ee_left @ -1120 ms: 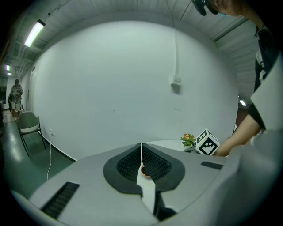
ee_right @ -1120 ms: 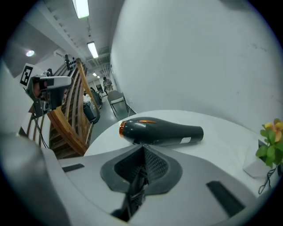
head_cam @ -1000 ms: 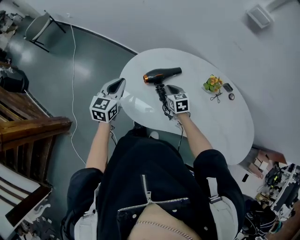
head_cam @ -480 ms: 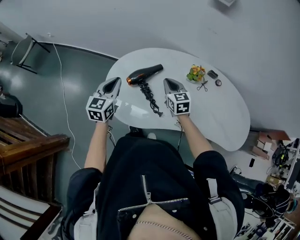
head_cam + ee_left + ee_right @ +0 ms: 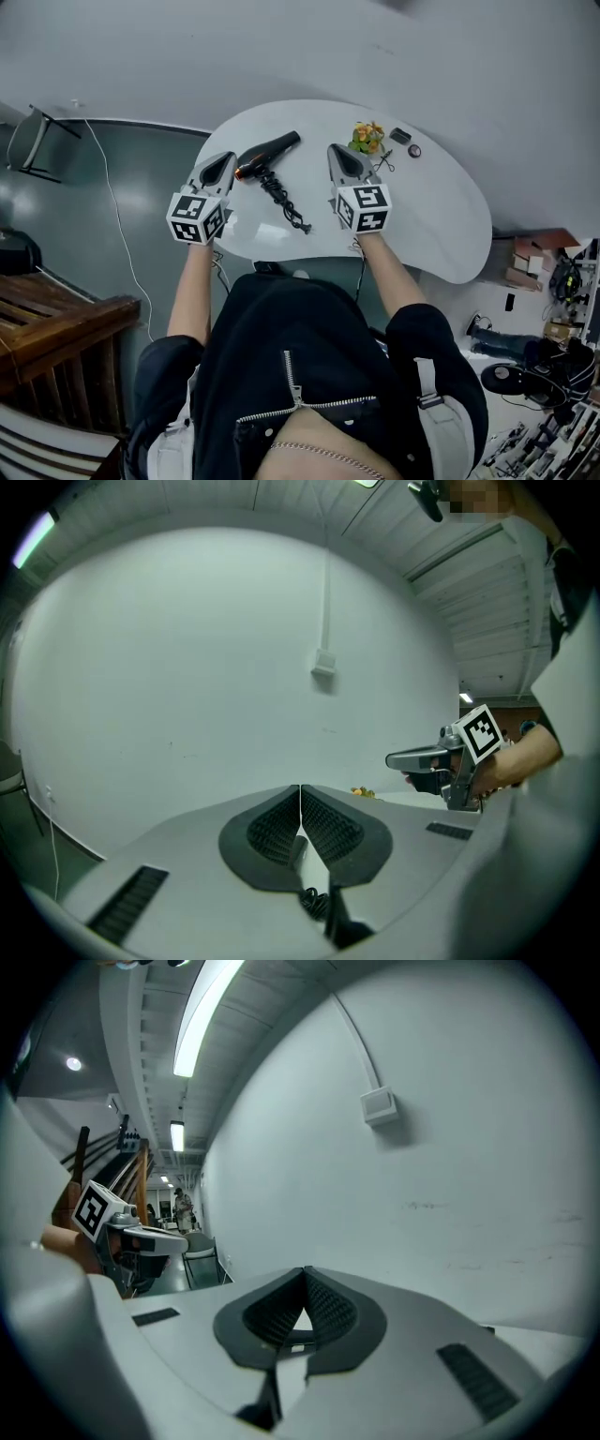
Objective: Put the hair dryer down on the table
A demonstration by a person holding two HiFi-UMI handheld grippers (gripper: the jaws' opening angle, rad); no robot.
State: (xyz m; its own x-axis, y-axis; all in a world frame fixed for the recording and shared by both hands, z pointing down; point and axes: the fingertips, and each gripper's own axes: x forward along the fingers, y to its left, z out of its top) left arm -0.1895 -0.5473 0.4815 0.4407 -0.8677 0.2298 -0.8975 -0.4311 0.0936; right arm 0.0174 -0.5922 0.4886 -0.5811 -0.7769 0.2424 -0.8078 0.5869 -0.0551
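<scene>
The hair dryer (image 5: 267,155) lies on the table (image 5: 441,225), left gripper (image 5: 225,161) and right gripper (image 5: 337,155) flanking it, both with jaws together, empty

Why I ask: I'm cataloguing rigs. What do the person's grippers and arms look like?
The left gripper and right gripper are pale grey shells tapering to a pointed claw with dark ribbed pads. Each carries a white cube printed with black square markers, and a thin dark cable hangs beneath. The person wears a black top with short sleeves.
</scene>
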